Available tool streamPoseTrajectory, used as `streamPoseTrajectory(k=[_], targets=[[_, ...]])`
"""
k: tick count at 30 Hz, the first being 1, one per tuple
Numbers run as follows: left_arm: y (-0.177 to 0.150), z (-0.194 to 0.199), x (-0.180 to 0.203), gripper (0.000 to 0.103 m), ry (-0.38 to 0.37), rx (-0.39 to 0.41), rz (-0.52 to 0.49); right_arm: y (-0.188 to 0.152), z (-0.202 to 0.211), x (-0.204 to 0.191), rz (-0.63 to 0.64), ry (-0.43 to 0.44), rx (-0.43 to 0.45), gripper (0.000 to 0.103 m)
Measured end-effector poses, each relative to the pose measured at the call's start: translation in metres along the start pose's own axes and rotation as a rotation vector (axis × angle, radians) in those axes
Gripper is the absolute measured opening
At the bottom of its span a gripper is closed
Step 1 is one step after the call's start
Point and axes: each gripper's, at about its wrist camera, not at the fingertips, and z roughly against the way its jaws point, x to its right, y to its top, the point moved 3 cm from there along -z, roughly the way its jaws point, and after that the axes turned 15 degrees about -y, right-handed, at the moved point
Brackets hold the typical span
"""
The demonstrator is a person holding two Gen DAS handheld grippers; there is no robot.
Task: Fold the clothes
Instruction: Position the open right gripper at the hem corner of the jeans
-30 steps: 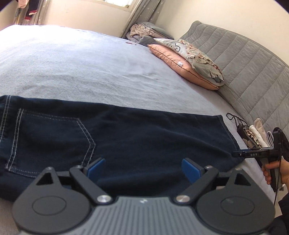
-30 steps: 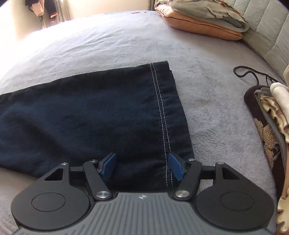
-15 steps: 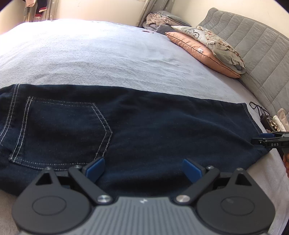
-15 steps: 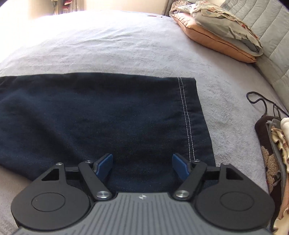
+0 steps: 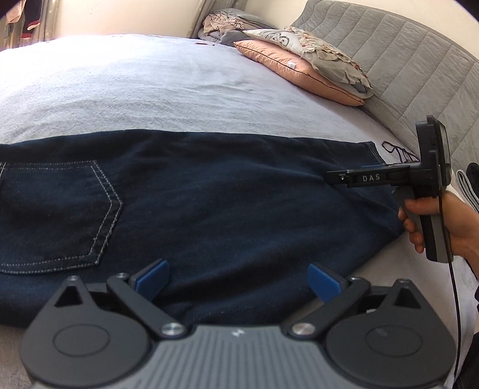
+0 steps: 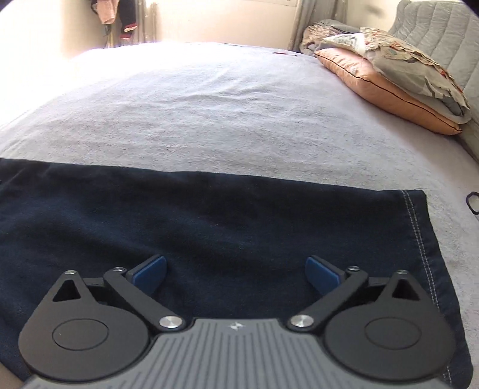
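Observation:
Dark blue jeans (image 5: 209,194) lie flat across the grey bed (image 5: 149,89), folded lengthwise, back pocket (image 5: 60,215) at the left and the stitched leg hem (image 6: 419,239) at the right. My left gripper (image 5: 238,282) is open and empty above the jeans' near edge, by the seat. My right gripper (image 6: 235,273) is open and empty above the leg end near the hem. It also shows side-on in the left wrist view (image 5: 335,178), held in a hand over the hem.
Pillows (image 5: 314,65) lie at the quilted grey headboard (image 5: 404,74) on the right. A black cord (image 5: 398,151) lies past the hem. More clothes (image 5: 221,27) are heaped at the far corner. Garments (image 6: 119,15) hang at the back wall.
Both grippers have risen and tilted up, showing more of the bed. The right gripper opened wider and shifted left of the hem. The jeans have not moved.

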Motion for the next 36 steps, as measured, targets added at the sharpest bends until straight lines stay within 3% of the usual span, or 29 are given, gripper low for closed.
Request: streamPoseTrajectory(k=[5,7,8,9,10,11,14,16,18,21,26,28,30,33,36], targets=[[0.001,0.0,-0.001,0.101,-0.003,-0.006,0.008,0.005,-0.035,0.072,-0.152,-0.109,-0.026,0.102],[0.001,-0.001,-0.002,0.101,-0.003,-0.009,0.008,0.006,-0.037,0.089,-0.193,-0.121,-0.036,0.091],[0.002,-0.001,-0.002,0.101,-0.002,-0.011,0.007,0.007,-0.037,0.096,-0.212,-0.124,-0.042,0.076],[0.002,-0.002,-0.001,0.101,0.0,-0.013,0.005,0.007,-0.036,0.1,-0.201,-0.183,-0.037,0.076],[0.001,-0.002,-0.001,0.101,0.003,-0.014,0.002,0.007,-0.034,0.1,-0.166,-0.287,-0.024,0.079],[0.001,-0.002,0.0,0.101,0.006,-0.014,-0.002,0.004,-0.035,0.102,-0.152,-0.337,-0.018,0.085],[0.003,-0.001,-0.001,0.101,0.01,-0.013,0.001,0.0,-0.032,0.113,-0.294,-0.226,-0.051,0.086],[0.007,0.003,-0.002,0.101,0.025,0.002,0.033,0.009,-0.018,0.105,-0.284,-0.212,-0.017,0.089],[0.011,0.008,-0.001,0.1,0.066,0.015,0.028,0.021,0.003,0.081,-0.207,-0.173,0.054,0.092],[0.014,0.012,-0.004,0.1,0.141,0.024,0.013,0.027,0.026,0.037,-0.102,0.0,0.093,0.095],[0.011,0.007,-0.014,0.1,0.185,-0.009,0.015,0.008,0.055,-0.058,0.17,0.355,0.072,0.095],[0.009,0.005,-0.012,0.101,0.2,-0.026,-0.015,-0.005,0.061,-0.09,0.308,0.418,0.075,0.094],[0.008,0.004,-0.01,0.101,0.205,-0.036,-0.033,-0.014,0.054,-0.103,0.355,0.416,0.066,0.099],[0.006,0.003,-0.011,0.102,0.204,-0.042,-0.043,-0.01,0.038,-0.086,0.3,0.394,0.052,0.102],[0.006,0.003,-0.011,0.102,0.203,-0.047,-0.048,-0.004,0.016,-0.043,0.179,0.229,0.024,0.102]])
